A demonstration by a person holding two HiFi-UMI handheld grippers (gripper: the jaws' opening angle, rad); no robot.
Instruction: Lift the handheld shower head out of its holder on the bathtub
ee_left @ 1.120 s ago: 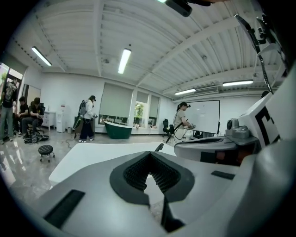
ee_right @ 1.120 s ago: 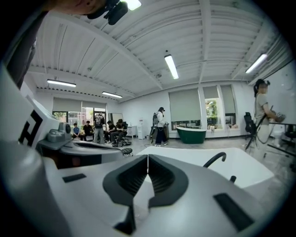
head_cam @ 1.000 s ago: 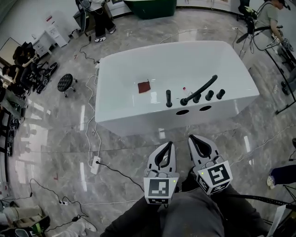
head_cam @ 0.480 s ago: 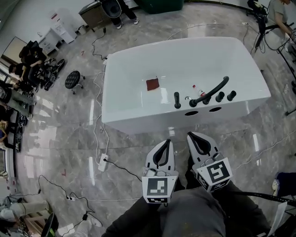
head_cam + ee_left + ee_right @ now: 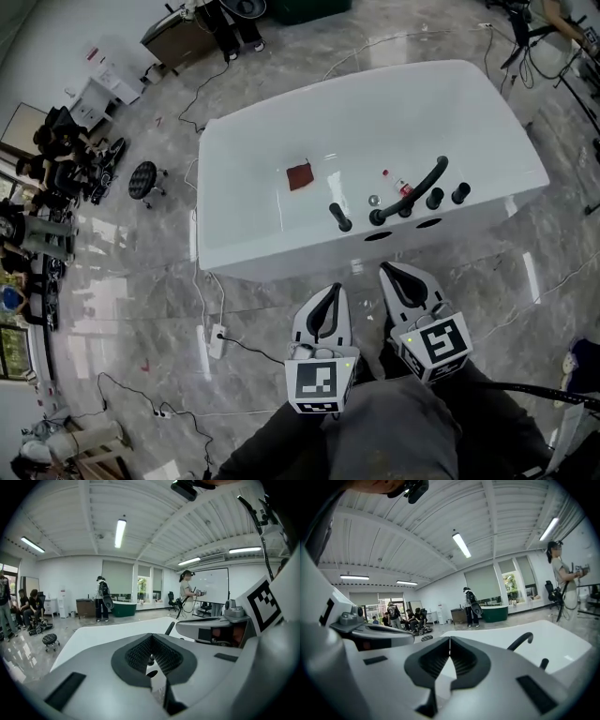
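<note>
The white bathtub [image 5: 281, 246] lies ahead of me on the marble floor. On its near rim stands the short black handheld shower head [image 5: 337, 217], upright in its holder. To its right are the curved black spout [image 5: 412, 187] and two black knobs [image 5: 434, 199]. My left gripper [image 5: 335, 291] and right gripper [image 5: 385, 271] hang side by side over the floor, short of the tub's near wall, both shut and empty. In the right gripper view the spout [image 5: 520, 641] rises above the tub rim to the right of the shut jaws.
A red square [image 5: 299, 176] and a small bottle [image 5: 397, 184] lie inside the tub. Cables and a power strip [image 5: 217, 340] trail over the floor at the left. A black stool [image 5: 142, 174] stands beyond the tub's left end. People stand far off.
Both grippers and the camera have moved toward the bathtub, which now sits nearer and larger in view. The jaws stay shut and the shower head has not moved.
</note>
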